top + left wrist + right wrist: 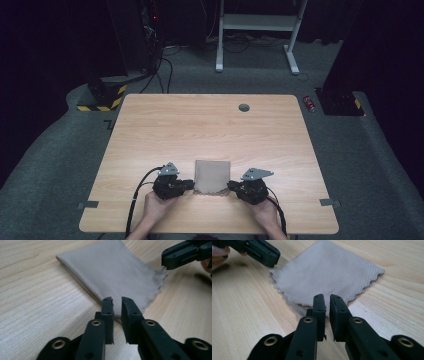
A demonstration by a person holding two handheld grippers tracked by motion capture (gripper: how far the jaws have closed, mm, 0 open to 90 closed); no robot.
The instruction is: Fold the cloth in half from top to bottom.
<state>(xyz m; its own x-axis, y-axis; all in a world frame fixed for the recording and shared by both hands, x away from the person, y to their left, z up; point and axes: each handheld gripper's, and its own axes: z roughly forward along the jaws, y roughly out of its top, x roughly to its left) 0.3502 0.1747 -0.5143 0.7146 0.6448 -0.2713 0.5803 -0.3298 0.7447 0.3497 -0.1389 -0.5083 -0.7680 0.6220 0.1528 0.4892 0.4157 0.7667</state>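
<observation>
Folded grey cloth (212,176), pale wood table (200,125), dim, perhaps carpeted room

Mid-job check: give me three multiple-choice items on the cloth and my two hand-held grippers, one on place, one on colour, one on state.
1. Where does the cloth lie on the table?
A. Near the person's edge, between the two hand-held grippers
B. At the far edge, beside the round grey cap
C. Hanging off the left side

2. What colour is the cloth?
A. Bright red
B. Grey-beige
C. Dark blue

3. How do the jaws of the left hand-held gripper stand?
A. Spread as wide as they go, far from the cloth
B. Clamped on a bottle
C. Slightly apart, at the cloth's near corner

Answers: 1 A, the high view shows it between the left one and the right hand-held gripper. 2 B, both gripper views show a dull grey-beige weave. 3 C, the left gripper view shows a narrow gap between the jaws.
</observation>
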